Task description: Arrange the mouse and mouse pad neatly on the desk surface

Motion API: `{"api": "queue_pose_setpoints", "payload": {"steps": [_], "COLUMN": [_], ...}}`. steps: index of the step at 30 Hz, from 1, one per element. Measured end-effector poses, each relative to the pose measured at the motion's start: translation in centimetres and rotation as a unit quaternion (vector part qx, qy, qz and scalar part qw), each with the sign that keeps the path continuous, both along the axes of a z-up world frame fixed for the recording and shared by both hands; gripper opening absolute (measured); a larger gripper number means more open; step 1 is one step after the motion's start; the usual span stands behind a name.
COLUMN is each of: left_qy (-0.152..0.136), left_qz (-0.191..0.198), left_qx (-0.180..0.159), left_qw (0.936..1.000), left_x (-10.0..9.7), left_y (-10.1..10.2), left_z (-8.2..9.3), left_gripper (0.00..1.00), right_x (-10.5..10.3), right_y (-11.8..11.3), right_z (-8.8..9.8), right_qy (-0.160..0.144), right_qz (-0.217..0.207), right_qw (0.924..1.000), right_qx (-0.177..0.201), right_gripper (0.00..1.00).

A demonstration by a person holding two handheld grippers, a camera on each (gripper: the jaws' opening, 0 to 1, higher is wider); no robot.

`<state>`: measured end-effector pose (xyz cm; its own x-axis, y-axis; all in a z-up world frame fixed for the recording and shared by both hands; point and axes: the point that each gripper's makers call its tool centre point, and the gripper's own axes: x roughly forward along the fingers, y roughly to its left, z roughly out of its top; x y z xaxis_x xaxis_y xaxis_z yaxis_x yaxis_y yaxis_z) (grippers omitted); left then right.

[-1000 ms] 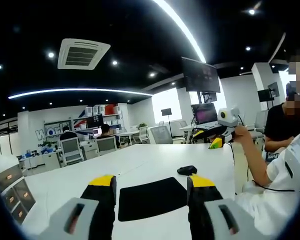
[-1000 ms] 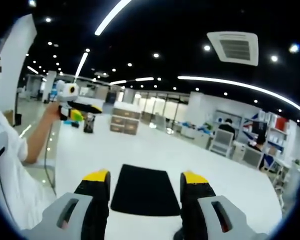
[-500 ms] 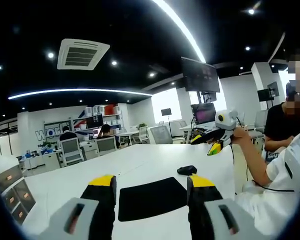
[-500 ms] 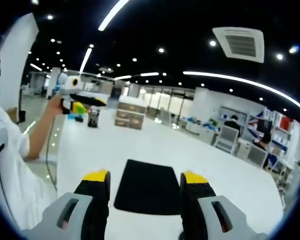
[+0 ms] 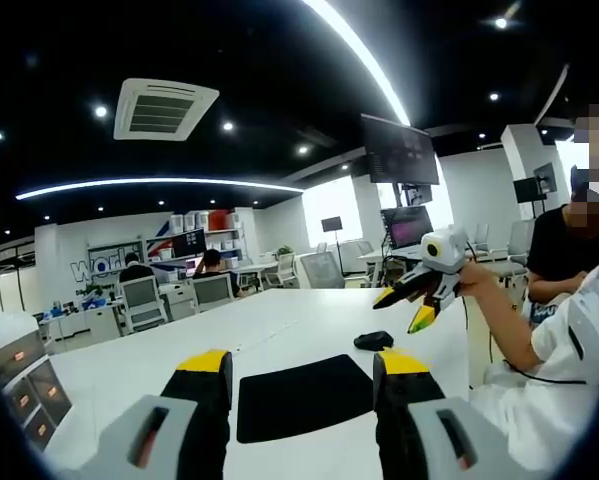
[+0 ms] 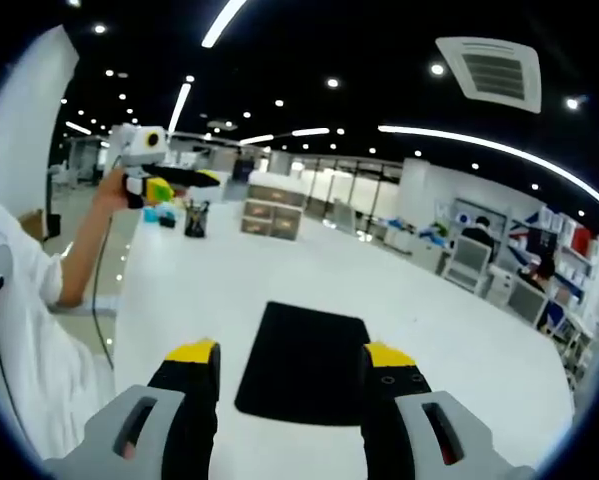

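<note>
- Black mouse pad (image 5: 301, 397) flat on white desk (image 5: 279, 325), left gripper view; left gripper (image 5: 304, 375) above its near edge, jaws apart, empty. Black mouse (image 5: 373, 340) just beyond the pad's right corner. Right gripper (image 5: 406, 308) raised over the desk, jaws apparently apart.
- Right gripper view: mouse pad (image 6: 305, 362) between parted jaws; left gripper (image 6: 194, 178) aloft, jaw spacing unclear.

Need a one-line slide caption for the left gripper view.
Open left gripper above a flat black rectangular mouse pad on a white desk, small black mouse beyond it.
</note>
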<state>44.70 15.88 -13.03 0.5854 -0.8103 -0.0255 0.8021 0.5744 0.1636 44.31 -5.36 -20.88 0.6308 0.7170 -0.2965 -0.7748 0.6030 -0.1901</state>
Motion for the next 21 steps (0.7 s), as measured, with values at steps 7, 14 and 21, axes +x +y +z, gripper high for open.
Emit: {"api": "queue_pose_setpoints", "payload": {"steps": [7, 14, 21], "left_qy": [-0.001, 0.0, -0.001], "left_qz": [0.0, -0.001, -0.001], "left_qx": [0.0, 0.001, 0.002], "left_qw": [1.0, 1.0, 1.0], "left_x": [0.0, 0.1, 0.1], "left_y": [0.0, 0.0, 0.1], "left_z": [0.0, 0.1, 0.1], "left_gripper": [0.57, 0.57, 0.57], "right_x": [0.4, 0.5, 0.6], "right_y": [0.9, 1.7, 2.1], "right_z": [-1.7, -3.4, -4.7], "right_qy": [0.018, 0.034, 0.047], "right_qz": [0.009, 0.018, 0.024], "right_qw": [0.9996, 0.9986, 0.9972], "right_qx": [-0.017, -0.038, -0.052], "right_gripper": [0.54, 0.54, 0.54]}}
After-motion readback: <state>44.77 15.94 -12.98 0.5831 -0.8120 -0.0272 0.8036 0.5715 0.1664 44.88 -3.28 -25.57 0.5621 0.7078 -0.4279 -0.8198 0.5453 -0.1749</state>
